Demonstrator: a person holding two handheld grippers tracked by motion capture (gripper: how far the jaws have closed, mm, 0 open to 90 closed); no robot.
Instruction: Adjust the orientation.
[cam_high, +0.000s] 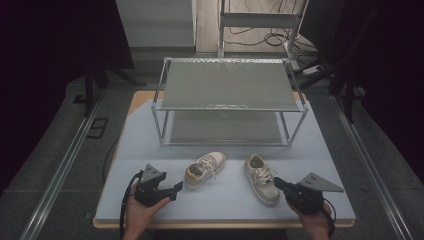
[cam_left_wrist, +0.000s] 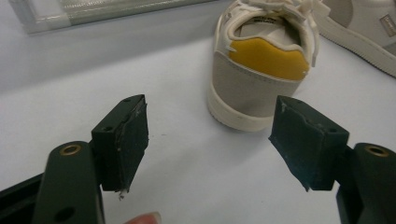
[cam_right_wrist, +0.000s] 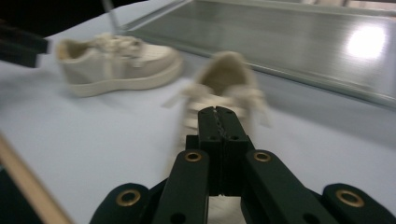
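Two shoes, two grippers and one two-shelf rack on the worktop (cam_high: 150, 200).

The left shoe (cam_high: 205, 169) and right shoe (cam_high: 261, 179) lie side by side before the rack (cam_high: 230, 100). The left gripper (cam_high: 178, 188), fingers spread open and empty, sits just behind the left shoe's yellow-lined heel; the right gripper (cam_high: 276, 183), fingers pressed together, is at the right shoe's heel.

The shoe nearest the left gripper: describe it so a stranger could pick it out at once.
Start at the metal rack at the back of the table; two pale shoes lie in front of it. Take the left shoe, its heel toward the open left gripper. Unlike the right shoe, it shows a yellow heel patch.
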